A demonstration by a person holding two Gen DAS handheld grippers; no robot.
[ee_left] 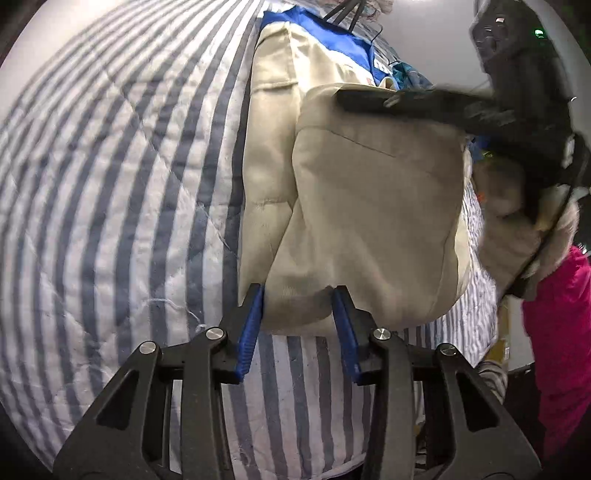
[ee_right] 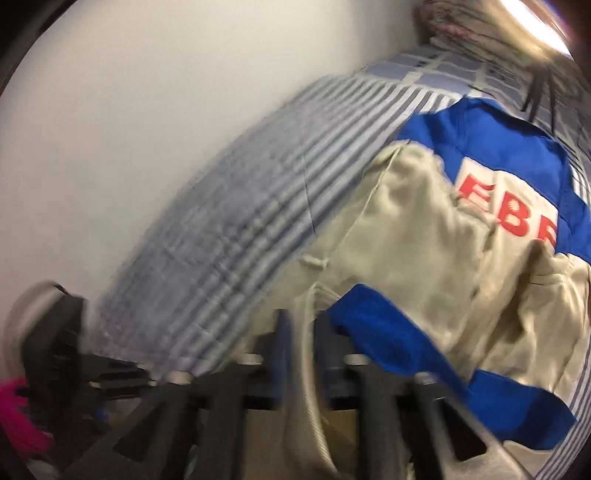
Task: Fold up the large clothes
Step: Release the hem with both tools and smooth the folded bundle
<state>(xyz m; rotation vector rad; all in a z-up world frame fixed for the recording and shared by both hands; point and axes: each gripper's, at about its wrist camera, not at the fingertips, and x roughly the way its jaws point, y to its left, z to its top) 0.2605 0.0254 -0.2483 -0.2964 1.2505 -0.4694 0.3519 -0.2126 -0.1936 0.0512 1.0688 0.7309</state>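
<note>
A beige jacket (ee_left: 369, 203) with blue panels and red letters (ee_right: 509, 210) lies on a striped bedspread (ee_left: 110, 184). One flap of it is lifted and folded over. In the left wrist view, the flap's near hem is bunched between the blue pads (ee_left: 251, 332) of my left gripper (ee_left: 299, 291), touching both. The right gripper's fingers (ee_left: 369, 99) sit along the flap's far edge. In the blurred right wrist view, a strip of beige cloth (ee_right: 306, 369) fills the narrow gap of my right gripper (ee_right: 304, 325), next to a blue cuff (ee_right: 388, 343).
The bedspread (ee_right: 240, 221) runs up to a plain white wall (ee_right: 147, 110). A person's hand (ee_left: 509, 221) and pink sleeve (ee_left: 561, 332) are at the right. Black cables (ee_left: 343, 14) and a heap of cloth (ee_right: 461, 22) lie beyond the jacket.
</note>
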